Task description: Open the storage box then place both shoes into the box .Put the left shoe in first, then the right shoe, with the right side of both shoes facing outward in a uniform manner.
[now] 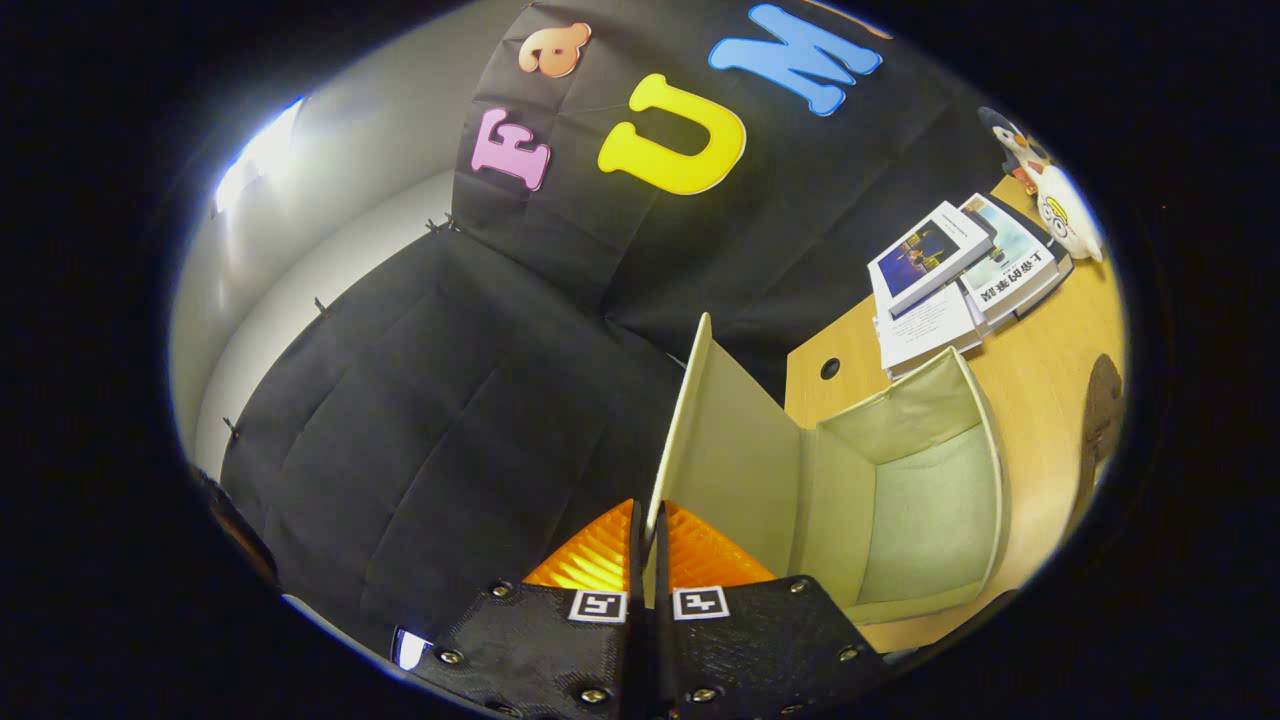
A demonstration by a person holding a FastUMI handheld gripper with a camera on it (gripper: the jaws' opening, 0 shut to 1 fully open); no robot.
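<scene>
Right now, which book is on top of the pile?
The book with the dark blue picture is on top, lying across the other books beyond the box. The claw pinches the box's lid.

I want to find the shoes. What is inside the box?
The storage box looks empty: just its pale fabric walls and bottom. The near corner is hidden behind the raised lid, which the fingers pinch shut.

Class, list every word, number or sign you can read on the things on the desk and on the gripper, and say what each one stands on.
Books: printed lettering on the covers, upside down and too blurred to quote.
Gripper, shut on the lid: two square coded markers, a pattern and no words.
Storage box: no text.
Plush toy: no text.
</scene>
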